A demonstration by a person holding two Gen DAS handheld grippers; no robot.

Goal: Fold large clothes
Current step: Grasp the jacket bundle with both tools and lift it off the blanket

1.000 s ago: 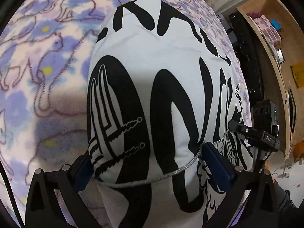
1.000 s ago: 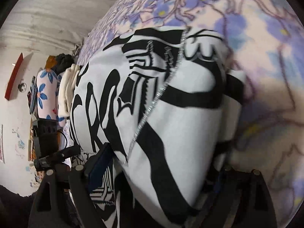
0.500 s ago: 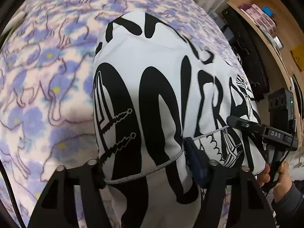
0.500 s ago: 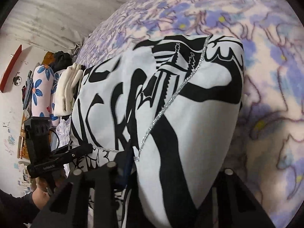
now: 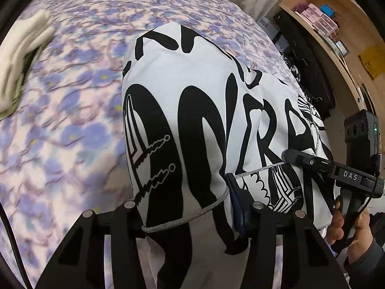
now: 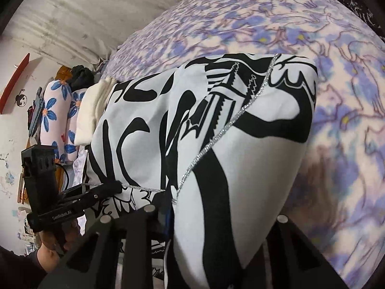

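- So the whole thing happens on a bed with a fleece blanket [image 5: 72, 125], cream with purple-blue flowers and cat outlines. Wrinkly pale wall at 11 o'clock in the right wrist view, wooden shelving [image 5: 320, 24] at 1–2 o'clock in the left wrist view with little pink boxes on it.
- Counting: one big garment, a white one with heavy black lettering [image 5: 192, 110] and a silver sparkly trim line [image 6: 223, 130]. Two grippers, two hands. One cream folded cloth [image 5: 21, 48] at 10 o'clock on the blanket. Two flower-print pillows [image 6: 53, 110] stacked at 9 o'clock in the right view, dark stuff piled behind them.
- The garment sits dead centre in both views, near edge lifted off the blanket, far end still lying on it.
- Left gripper [image 5: 187, 207]: jaws have just been closing, and they're pinching a bunched fold of the garment right at the trim. Blue pad visible pressing the fabric on the 4 o'clock side.
- Right gripper [image 6: 216, 216]: jaws have also just been closing, clamped on the garment's hem, fabric bulging up between the fingers.
- Each camera catches the other tool: right one at 3 o'clock in the left view with a hand [image 5: 349, 226] on it, left one at 8 o'clock in the right view, hand [image 6: 55, 240] below.
- Versus a second back: both sets of jaws were spread wide around the fabric, now they're bitten in, and more blanket shows around the garment since the cameras sit higher. The cream cloth wasn't in the left view before.
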